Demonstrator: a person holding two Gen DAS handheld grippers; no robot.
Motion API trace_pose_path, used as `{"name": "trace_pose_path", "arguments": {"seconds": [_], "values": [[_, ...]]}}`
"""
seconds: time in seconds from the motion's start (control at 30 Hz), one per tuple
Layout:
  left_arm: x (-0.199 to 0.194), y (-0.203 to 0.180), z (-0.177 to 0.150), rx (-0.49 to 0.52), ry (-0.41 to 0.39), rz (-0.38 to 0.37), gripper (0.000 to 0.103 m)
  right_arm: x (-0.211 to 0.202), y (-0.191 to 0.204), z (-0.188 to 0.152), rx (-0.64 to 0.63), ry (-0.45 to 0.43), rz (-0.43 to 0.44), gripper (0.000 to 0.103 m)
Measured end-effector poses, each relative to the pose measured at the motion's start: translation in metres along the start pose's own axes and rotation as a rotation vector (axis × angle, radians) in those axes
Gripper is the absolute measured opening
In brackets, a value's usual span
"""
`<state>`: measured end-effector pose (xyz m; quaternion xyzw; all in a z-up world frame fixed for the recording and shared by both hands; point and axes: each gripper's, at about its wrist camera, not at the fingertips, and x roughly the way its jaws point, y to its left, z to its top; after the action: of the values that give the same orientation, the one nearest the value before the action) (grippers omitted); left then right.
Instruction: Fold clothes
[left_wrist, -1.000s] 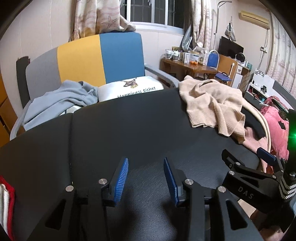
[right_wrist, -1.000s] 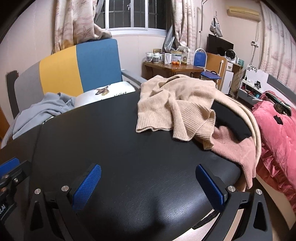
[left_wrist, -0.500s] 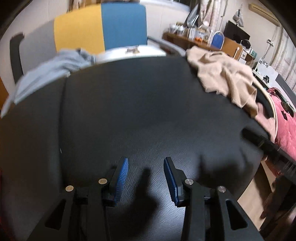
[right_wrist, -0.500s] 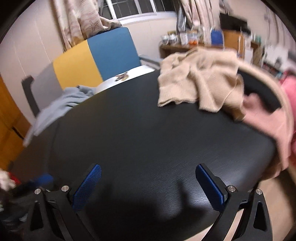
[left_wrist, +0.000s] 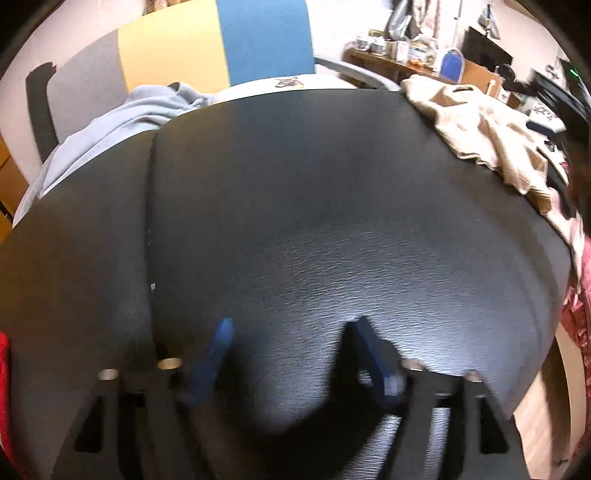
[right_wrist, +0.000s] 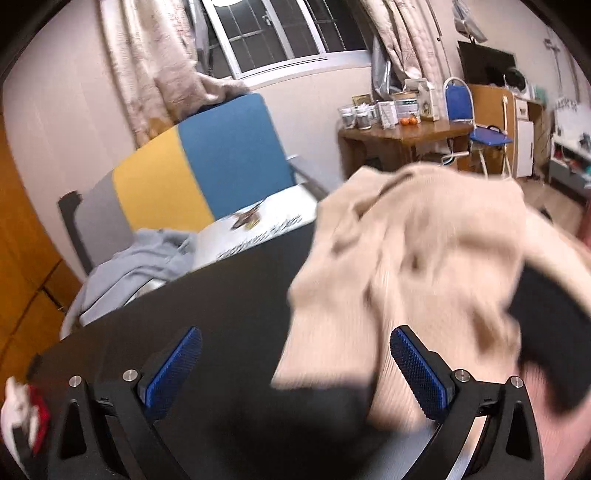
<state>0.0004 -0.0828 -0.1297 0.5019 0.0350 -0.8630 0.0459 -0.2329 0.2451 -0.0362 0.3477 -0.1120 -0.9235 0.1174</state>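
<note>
A crumpled beige knit sweater (right_wrist: 417, 266) lies on the black table (right_wrist: 221, 317), and its near edge fills the space just ahead of my right gripper (right_wrist: 295, 369), whose blue pads stand wide apart without touching it. In the left wrist view the same beige sweater (left_wrist: 491, 136) lies at the table's far right. My left gripper (left_wrist: 291, 354) hovers low over the bare black table (left_wrist: 314, 221); its jaws are opening, blurred, with nothing between them. A pink garment (right_wrist: 546, 424) lies under the sweater at the right.
A grey, yellow and blue chair (right_wrist: 199, 170) stands behind the table with a light grey garment (right_wrist: 136, 266) and a white printed cushion (right_wrist: 258, 229) on it. A red and white cloth (right_wrist: 26, 417) lies at the table's left edge. A cluttered wooden desk (right_wrist: 402, 129) stands beyond.
My left gripper sank toward the table and its jaws spread wider. My right gripper swung right, up to the beige sweater, which now fills the view.
</note>
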Motion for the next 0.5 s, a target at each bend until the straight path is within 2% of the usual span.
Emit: {"name": "trace_pose_path", "arguments": {"seconds": [0.07,0.17,0.3,0.33,0.37,0.4,0.43,0.47,0.5], "values": [[0.004,0.017,-0.002,-0.048,0.018,-0.019,0.103,0.035,-0.004,0.025,0.024,0.034,-0.028,0.103],[0.005,0.031,-0.007,-0.088,0.027,-0.041,0.103,0.078,-0.009,0.043,0.066,0.086,-0.042,0.103],[0.003,0.041,-0.011,-0.090,0.021,-0.060,0.103,0.129,-0.027,0.048,0.149,0.161,-0.082,0.103],[0.002,0.042,-0.011,-0.095,0.018,-0.062,0.103,0.136,-0.029,0.047,0.156,0.166,-0.088,0.098],[0.002,0.043,-0.012,-0.100,0.015,-0.065,0.103,0.142,-0.029,0.046,0.146,0.173,-0.104,0.091],[0.001,0.045,-0.013,-0.106,0.012,-0.068,0.103,0.149,-0.029,0.043,0.130,0.197,-0.132,0.064],[0.000,0.045,-0.013,-0.106,0.012,-0.069,0.102,0.154,-0.030,0.039,0.131,0.229,-0.146,0.028],[0.000,0.045,-0.014,-0.104,0.012,-0.070,0.102,0.156,-0.029,0.035,0.137,0.246,-0.138,0.015],[-0.001,0.045,-0.015,-0.103,0.011,-0.072,0.102,0.157,-0.029,0.031,0.141,0.256,-0.124,0.013]]}}
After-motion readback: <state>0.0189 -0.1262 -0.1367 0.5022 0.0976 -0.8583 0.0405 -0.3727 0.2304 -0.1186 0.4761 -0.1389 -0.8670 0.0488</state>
